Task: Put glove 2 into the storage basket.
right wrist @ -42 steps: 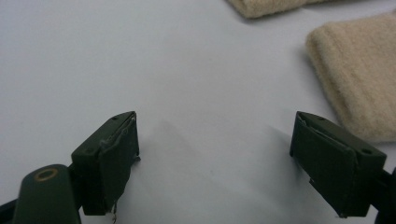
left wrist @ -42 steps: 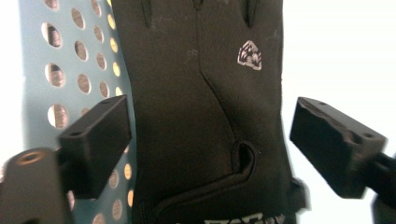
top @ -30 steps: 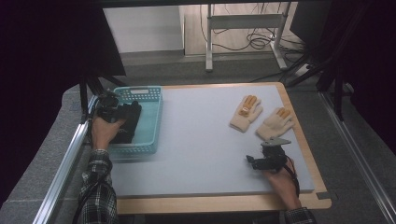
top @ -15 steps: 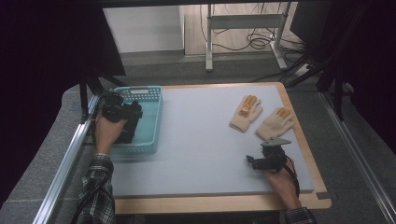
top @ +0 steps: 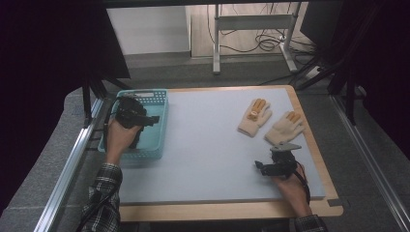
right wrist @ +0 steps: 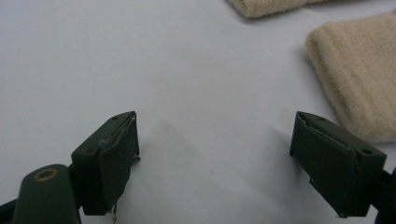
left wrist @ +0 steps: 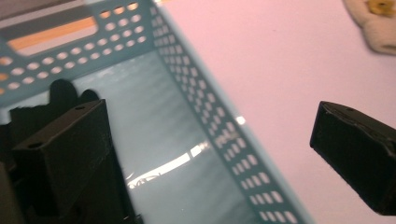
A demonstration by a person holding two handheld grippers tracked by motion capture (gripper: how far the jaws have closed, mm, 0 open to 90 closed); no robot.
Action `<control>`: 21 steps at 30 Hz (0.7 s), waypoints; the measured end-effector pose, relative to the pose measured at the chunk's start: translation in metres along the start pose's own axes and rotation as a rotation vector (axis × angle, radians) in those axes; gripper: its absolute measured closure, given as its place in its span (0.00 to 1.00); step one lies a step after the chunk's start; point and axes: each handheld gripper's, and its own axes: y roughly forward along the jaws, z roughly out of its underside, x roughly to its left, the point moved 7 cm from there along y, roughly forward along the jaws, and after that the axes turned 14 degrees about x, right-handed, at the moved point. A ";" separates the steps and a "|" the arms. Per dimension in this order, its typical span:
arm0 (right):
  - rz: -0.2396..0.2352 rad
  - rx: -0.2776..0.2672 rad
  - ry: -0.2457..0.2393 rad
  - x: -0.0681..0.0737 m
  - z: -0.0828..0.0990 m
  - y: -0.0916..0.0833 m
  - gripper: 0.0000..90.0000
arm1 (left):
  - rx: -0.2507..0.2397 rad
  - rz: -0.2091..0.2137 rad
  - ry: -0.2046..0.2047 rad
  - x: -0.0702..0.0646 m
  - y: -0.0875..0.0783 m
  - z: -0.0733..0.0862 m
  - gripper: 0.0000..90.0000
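Progress: apparently none yet | both gloves (top: 255, 117) (top: 285, 128) on table (top: 208, 159), basket (top: 157, 145) bare | left gripper (left wrist: 210, 154) fingers wide astride basket wall | right gripper (right wrist: 215, 163) fingers wide, holding nothing, near glove

Bench (top: 309, 212): wooden top with a pale edge showing at the near and right sides, under a light grey mat (top: 208, 145) that covers nearly all of it.
Basket (top: 157, 130): teal plastic with perforated walls, standing on the bench directly below the left gripper (top: 145, 119); its right wall runs between that gripper's jaws.
First glove (top: 255, 117): cream knit with orange fingertips, lying flat on the mat, beyond the right gripper (top: 259, 169).
Second glove (top: 285, 127): same kind, just beside the first, ahead of the right gripper and nearer to it.
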 end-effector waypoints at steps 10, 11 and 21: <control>0.000 0.000 0.000 0.000 0.000 0.000 0.17 | -0.026 0.069 0.091 -0.045 0.003 -0.007 0.00; 0.000 0.000 0.000 0.000 0.000 0.000 0.17 | -0.027 0.078 0.100 -0.050 0.004 -0.007 0.00; 0.000 0.000 0.001 0.000 0.000 0.000 0.17 | -0.039 0.141 0.202 -0.096 0.016 -0.006 0.00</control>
